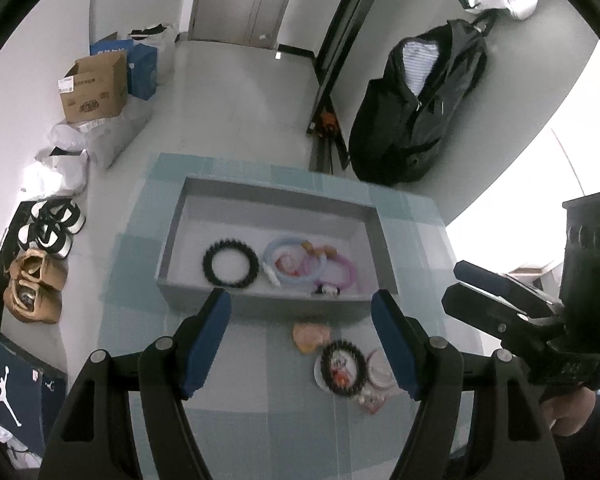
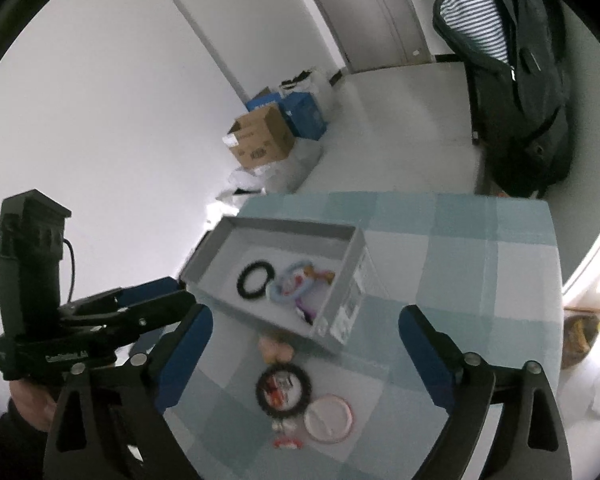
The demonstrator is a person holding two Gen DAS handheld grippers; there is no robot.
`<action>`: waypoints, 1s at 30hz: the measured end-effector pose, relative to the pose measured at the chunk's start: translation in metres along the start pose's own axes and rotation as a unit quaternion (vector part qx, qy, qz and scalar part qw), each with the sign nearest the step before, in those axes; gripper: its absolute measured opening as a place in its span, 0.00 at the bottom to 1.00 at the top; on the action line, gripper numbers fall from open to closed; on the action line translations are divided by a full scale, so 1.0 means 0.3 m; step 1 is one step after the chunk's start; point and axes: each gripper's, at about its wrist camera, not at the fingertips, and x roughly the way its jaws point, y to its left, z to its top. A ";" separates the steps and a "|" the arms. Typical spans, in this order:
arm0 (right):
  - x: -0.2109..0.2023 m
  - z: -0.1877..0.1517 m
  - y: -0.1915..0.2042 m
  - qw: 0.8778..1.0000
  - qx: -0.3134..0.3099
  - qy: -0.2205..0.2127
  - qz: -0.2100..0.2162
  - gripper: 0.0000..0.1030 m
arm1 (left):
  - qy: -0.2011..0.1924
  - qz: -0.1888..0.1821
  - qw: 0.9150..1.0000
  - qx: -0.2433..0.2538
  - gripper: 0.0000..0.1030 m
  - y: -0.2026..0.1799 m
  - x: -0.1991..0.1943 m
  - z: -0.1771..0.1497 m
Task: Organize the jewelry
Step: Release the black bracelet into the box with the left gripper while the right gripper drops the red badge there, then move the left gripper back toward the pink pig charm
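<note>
Cardboard box [image 1: 94, 88], black backpack [image 1: 416, 108], sneakers [image 1: 52, 228]

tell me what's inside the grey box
In the box: a black bracelet, a light blue ring overlapping a pink ring, and small charms by them. What lies under the overlapped rings is hidden. The near wall hides the floor's front edge.

Checked blue table [image 1: 260, 432] carries grey tray [image 1: 172, 252], black beaded bracelet [image 1: 342, 368], pinkish lump [image 1: 310, 336], possibly hair tie.
</note>
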 end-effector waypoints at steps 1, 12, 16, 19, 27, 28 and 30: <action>-0.005 -0.011 0.000 1.000 -0.003 0.004 -0.002 0.93 | 0.004 -0.002 1.000 0.000 0.67 -0.004 0.001 -0.010; 0.026 -0.183 0.026 0.996 -0.035 0.080 0.000 0.91 | 0.043 -0.004 0.999 -0.011 0.67 -0.015 0.038 -0.064; 0.065 -0.249 0.061 0.991 -0.061 0.121 0.010 0.75 | 0.064 -0.002 0.997 -0.035 0.67 0.018 0.073 -0.081; 0.099 -0.276 0.083 0.987 -0.080 0.137 0.005 0.65 | 0.076 -0.007 0.995 -0.065 0.67 0.055 0.088 -0.084; 0.129 -0.279 0.074 0.987 -0.067 0.148 0.006 0.50 | 0.077 0.014 0.992 -0.094 0.67 0.089 0.090 -0.086; 0.133 -0.279 0.070 0.986 -0.067 0.149 0.005 0.46 | 0.079 0.017 0.992 -0.097 0.67 0.092 0.092 -0.087; 0.135 -0.286 0.080 0.985 -0.072 0.155 0.002 0.39 | 0.086 0.023 0.991 -0.105 0.67 0.107 0.100 -0.088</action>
